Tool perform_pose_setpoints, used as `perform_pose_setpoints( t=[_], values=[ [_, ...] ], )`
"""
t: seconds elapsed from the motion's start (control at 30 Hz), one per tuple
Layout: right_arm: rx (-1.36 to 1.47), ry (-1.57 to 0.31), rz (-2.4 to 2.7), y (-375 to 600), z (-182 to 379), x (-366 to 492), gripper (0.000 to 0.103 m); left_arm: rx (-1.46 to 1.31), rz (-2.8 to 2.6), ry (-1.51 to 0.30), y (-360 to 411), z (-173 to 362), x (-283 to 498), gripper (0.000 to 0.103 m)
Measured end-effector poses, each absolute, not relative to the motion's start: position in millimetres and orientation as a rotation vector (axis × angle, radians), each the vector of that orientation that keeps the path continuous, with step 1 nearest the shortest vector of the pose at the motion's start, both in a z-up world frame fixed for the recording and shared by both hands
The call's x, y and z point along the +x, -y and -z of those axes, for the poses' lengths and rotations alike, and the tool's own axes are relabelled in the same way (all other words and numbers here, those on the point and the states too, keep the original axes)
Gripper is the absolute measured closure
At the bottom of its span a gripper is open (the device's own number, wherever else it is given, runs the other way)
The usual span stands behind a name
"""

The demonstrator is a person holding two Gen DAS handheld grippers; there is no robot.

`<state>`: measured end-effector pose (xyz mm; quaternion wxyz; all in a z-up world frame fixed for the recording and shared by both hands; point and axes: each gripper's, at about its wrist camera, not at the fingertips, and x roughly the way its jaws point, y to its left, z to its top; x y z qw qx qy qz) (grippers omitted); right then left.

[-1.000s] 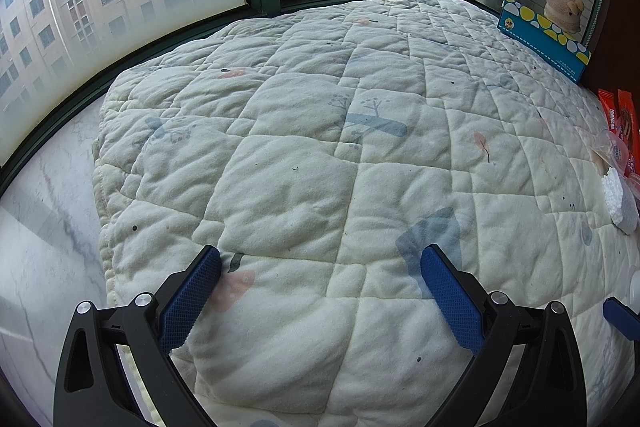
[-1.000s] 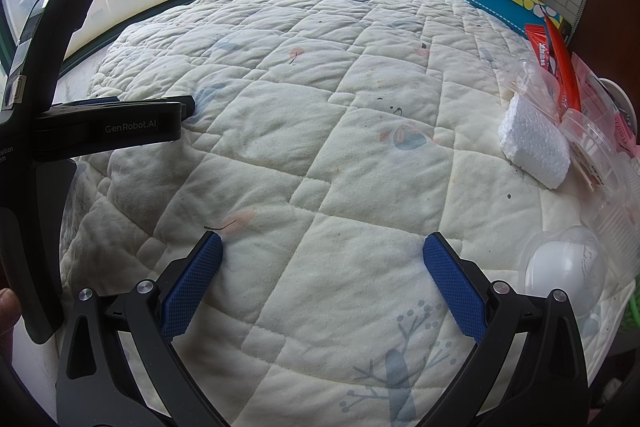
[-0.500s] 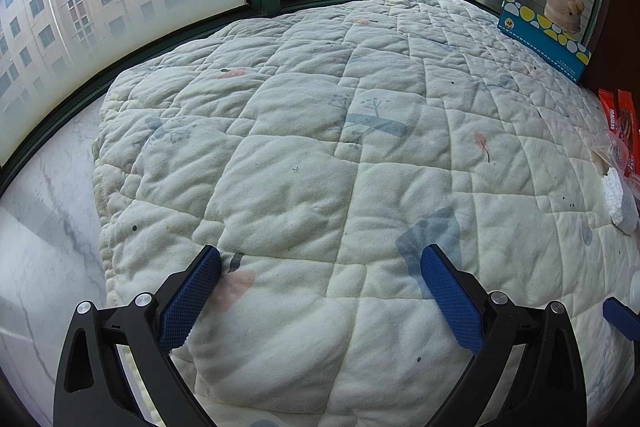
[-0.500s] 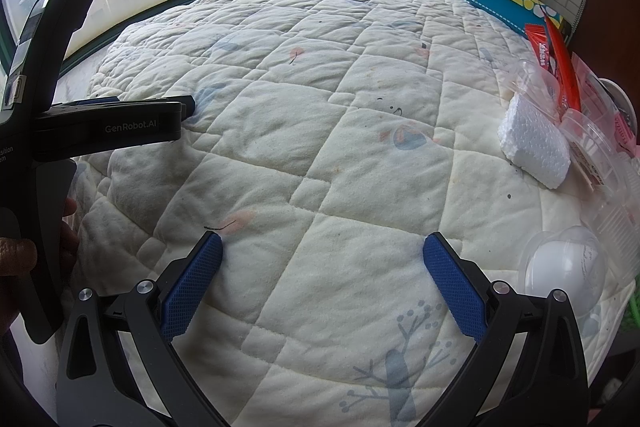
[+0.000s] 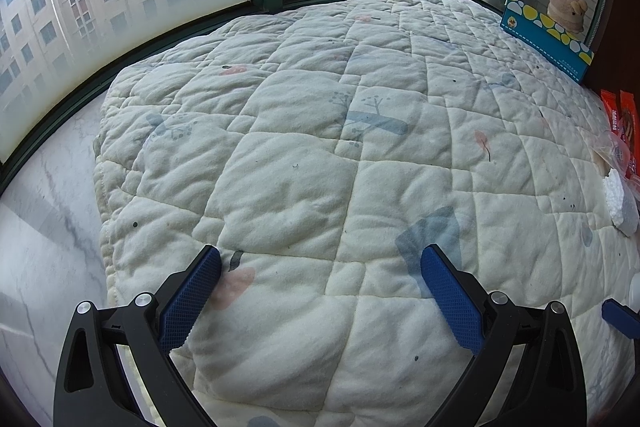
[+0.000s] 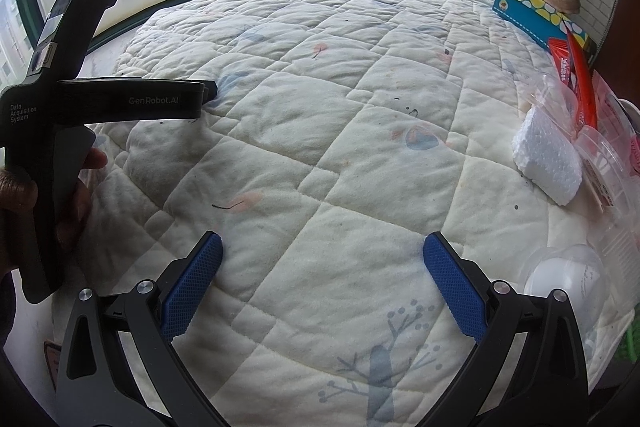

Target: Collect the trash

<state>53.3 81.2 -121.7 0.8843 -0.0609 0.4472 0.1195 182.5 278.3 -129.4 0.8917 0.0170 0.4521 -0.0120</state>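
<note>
Trash pile, comprising a white foam block [image 6: 548,163], clear plastic containers [image 6: 568,279] and red wrappers [image 6: 576,75], lies along the right edge of the quilt [image 6: 320,131], with the right gripper [image 6: 320,283] and left gripper [image 5: 320,291] both spread wide and empty over the near quilt.

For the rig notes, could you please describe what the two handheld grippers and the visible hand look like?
Each gripper, left and right, has a black frame with silver bolts and two blue fingers with a fine cross-hatched texture. Seen from the right wrist view, the left unit's black body carries white "GenRobot.AI" and "Data Acquisition System" lettering. The hand gripping it is bare; no cables show.
</note>
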Motion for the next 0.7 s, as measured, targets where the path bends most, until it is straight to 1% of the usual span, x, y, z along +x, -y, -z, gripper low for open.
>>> perform_pose_setpoints(
  t=[0.4, 0.7],
  values=[
    [-0.137, -0.937, -0.32, -70.9, 117.7, 50.4, 0.004, -0.007, -0.057, -0.984, -282.9, 123.0, 178.7, 0.007],
    [-0.173, -0.882, -0.394, -41.4, 88.2, 34.6, 0.004, 0.031, -0.144, -0.916, -279.9, 82.2, 147.2, 0.007]
  ],
)
